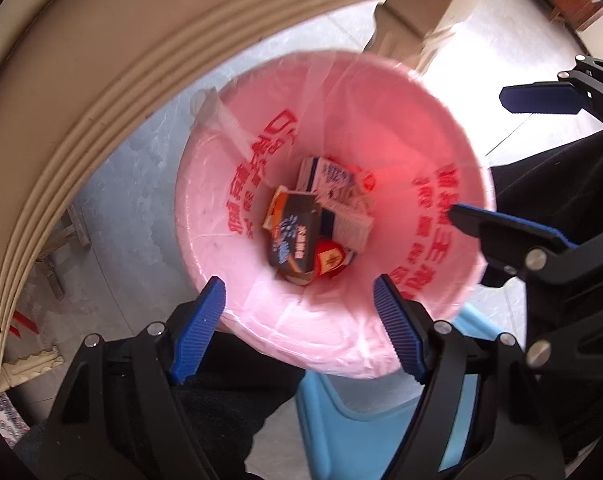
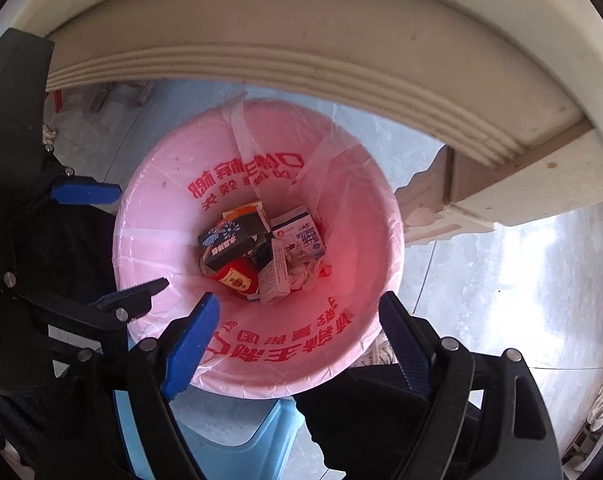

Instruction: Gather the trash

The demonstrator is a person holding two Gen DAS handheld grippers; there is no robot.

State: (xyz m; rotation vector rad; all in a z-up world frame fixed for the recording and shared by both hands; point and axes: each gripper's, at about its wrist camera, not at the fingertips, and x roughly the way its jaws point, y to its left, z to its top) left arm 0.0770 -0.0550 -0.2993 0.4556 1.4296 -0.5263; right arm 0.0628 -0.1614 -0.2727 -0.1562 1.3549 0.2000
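A pink bin (image 1: 381,120) (image 2: 361,240) lined with a clear bag printed in red stands on the floor below both grippers. At its bottom lie a dark box (image 1: 291,236) (image 2: 231,240), a white-and-blue carton (image 1: 333,178) (image 2: 299,234), a red package (image 1: 329,262) (image 2: 235,278) and crumpled tissue (image 2: 305,276). My left gripper (image 1: 298,283) (image 2: 140,237) hangs open over the bin's near rim with nothing between its fingers. My right gripper (image 2: 299,299) (image 1: 481,154) is open and empty too, just to the left gripper's right, pointing down into the bin.
A cream table edge with ridged moulding (image 1: 81,120) (image 2: 341,68) arches over the bin's far side. A light blue plastic stool (image 1: 353,420) (image 2: 237,440) sits against the bin's near side. Dark clothing of a person (image 1: 229,400) is close below. Grey tile floor (image 2: 501,280) surrounds.
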